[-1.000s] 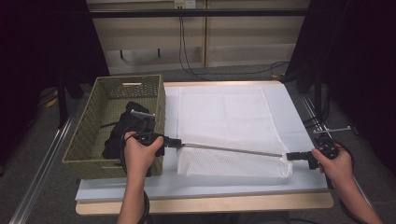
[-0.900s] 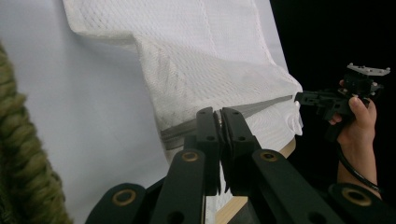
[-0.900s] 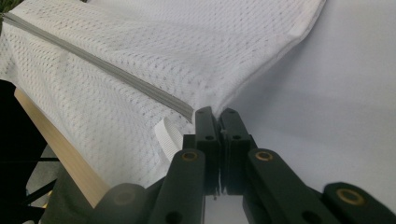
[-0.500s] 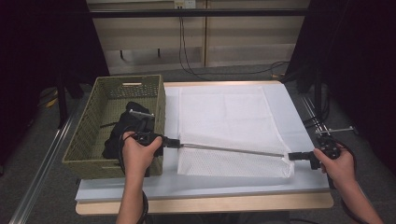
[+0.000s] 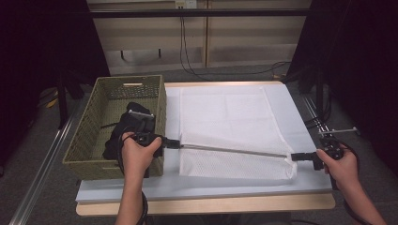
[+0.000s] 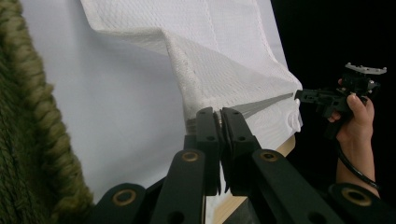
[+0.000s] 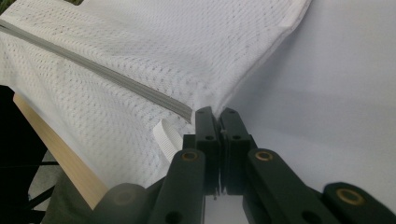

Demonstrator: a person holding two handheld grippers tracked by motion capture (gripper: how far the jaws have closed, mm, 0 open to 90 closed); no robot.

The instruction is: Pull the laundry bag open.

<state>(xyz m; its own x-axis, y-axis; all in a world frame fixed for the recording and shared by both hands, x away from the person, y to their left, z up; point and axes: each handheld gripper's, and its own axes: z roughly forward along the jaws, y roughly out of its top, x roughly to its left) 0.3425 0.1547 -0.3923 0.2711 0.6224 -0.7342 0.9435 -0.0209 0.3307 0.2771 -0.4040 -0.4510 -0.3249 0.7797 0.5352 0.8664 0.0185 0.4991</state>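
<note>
A white mesh laundry bag [image 5: 225, 122] lies flat on the white table cover [image 5: 300, 117], with its near part folded up along a grey zipper edge [image 5: 234, 150] stretched taut between my two grippers. My left gripper [image 5: 176, 144] is shut on the bag's left corner [image 6: 201, 100], next to the basket. My right gripper [image 5: 294, 156] is shut on the bag's right corner [image 7: 205, 100]; a small white loop [image 7: 169, 134] hangs just beside its jaws. In the left gripper view the right gripper [image 6: 299, 95] shows at the far end of the zipper edge.
An olive woven basket [image 5: 91, 136] stands at the table's left with a black garment [image 5: 126, 124] inside. The table's wooden front edge [image 5: 211, 204] runs below the bag. Cabinets and cables stand beyond the far edge, a metal stand at the right.
</note>
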